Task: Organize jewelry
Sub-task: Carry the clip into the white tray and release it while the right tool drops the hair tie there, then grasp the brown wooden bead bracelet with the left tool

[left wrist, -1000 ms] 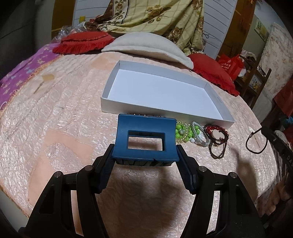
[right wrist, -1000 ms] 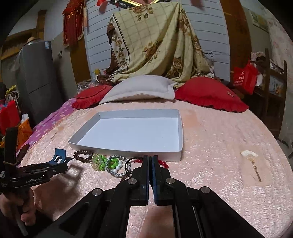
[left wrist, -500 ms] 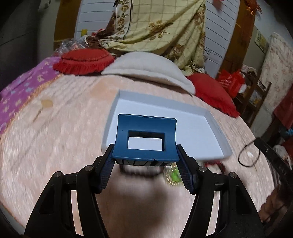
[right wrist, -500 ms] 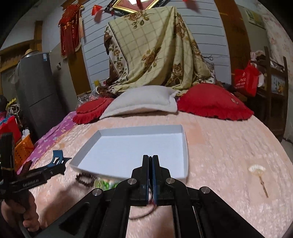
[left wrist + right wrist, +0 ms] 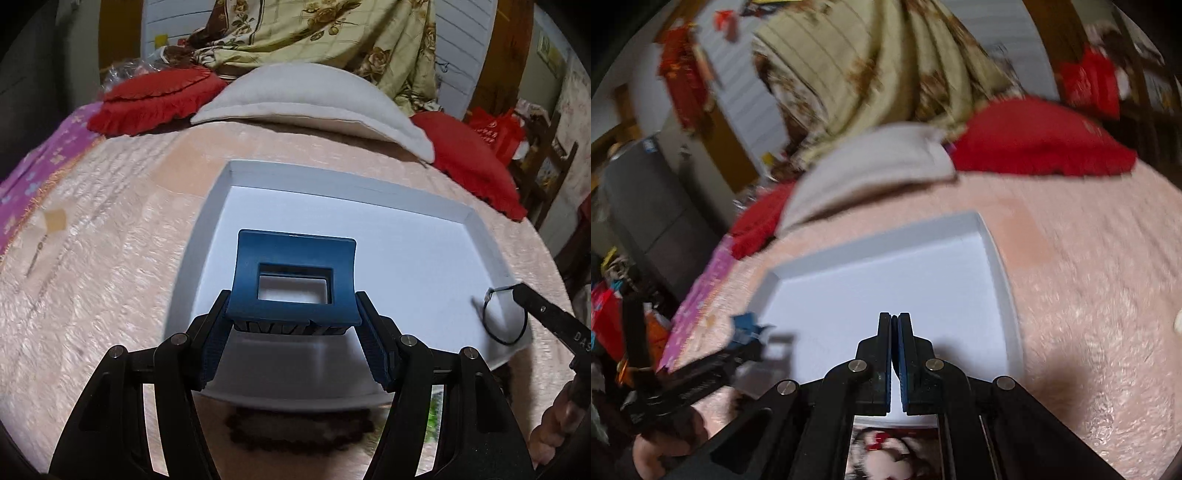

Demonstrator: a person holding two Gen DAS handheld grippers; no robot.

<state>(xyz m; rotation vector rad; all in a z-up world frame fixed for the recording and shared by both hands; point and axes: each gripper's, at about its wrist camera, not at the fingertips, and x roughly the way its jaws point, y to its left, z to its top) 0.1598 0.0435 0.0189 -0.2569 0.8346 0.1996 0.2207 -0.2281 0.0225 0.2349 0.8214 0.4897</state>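
Observation:
My left gripper (image 5: pixel 293 325) is shut on a blue hair claw clip (image 5: pixel 293 280) and holds it above the near left part of the white shallow box (image 5: pixel 402 206). My right gripper (image 5: pixel 894 321) is shut and hovers over the box (image 5: pixel 1001 266); in the left wrist view its tip (image 5: pixel 524 291) holds a thin black loop (image 5: pixel 504 317) that hangs over the box's right side. The left gripper with the clip (image 5: pixel 748 328) shows at the left of the right wrist view. A dark bead bracelet (image 5: pixel 299 428) and green beads (image 5: pixel 434 413) lie on the bed before the box.
The box lies on a peach quilted bedspread (image 5: pixel 110 258). A cream pillow (image 5: pixel 314 96) and red cushions (image 5: pixel 159 99) sit behind it. Red-and-white jewelry (image 5: pixel 886 446) shows blurred under my right gripper. A wooden chair (image 5: pixel 543 162) stands at the right.
Both grippers have risen and moved forward over the box. The jewelry pile has slid below the box's near wall in both views. The black loop now hangs over the box's right side.

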